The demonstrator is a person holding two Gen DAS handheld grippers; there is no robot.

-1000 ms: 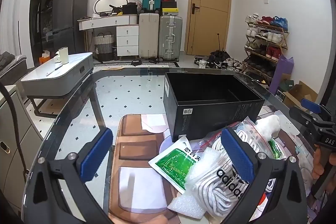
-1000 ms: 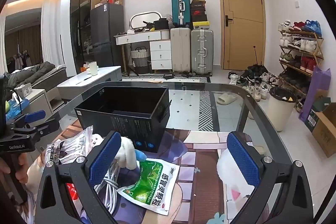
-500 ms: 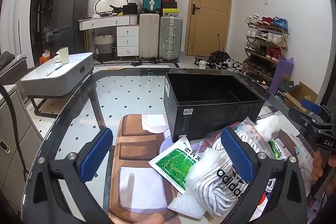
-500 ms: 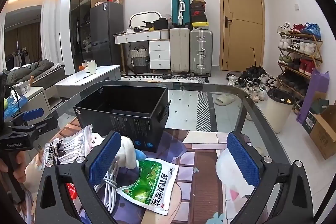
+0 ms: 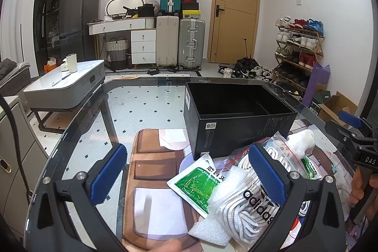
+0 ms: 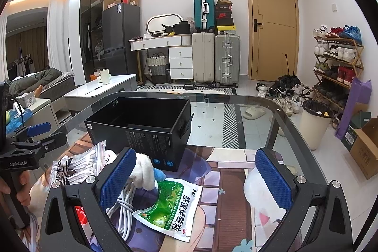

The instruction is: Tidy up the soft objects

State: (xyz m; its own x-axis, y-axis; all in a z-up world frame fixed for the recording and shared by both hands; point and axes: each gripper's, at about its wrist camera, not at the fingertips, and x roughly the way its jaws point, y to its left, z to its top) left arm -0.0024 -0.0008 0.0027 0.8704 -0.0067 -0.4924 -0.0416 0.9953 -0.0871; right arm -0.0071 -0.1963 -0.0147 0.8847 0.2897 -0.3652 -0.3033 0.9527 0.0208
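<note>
An open black box (image 5: 238, 119) (image 6: 141, 124) stands on the glass table. In front of it lies a heap: a green sachet (image 5: 196, 183) (image 6: 167, 207), a clear bag of Adidas socks (image 5: 250, 202) (image 6: 73, 169), white foam (image 5: 212, 230), a white plush toy (image 5: 302, 141) (image 6: 144, 171), a coiled white cable (image 6: 122, 211). My left gripper (image 5: 186, 176) hangs open above the heap's left side. My right gripper (image 6: 196, 176) is open above the sachet, holding nothing.
A printed mat (image 5: 153, 181) (image 6: 226, 193) covers the table's near part; bare glass (image 5: 146, 105) (image 6: 224, 124) lies to the left of and behind the box. Beyond are a grey coffee table (image 5: 66, 86), suitcases, a shoe rack (image 6: 337, 63) and a bin (image 6: 314, 124).
The right gripper has drifted slightly, so the box and heap sit a little differently in its view. The left gripper has barely moved. Both stay open.
</note>
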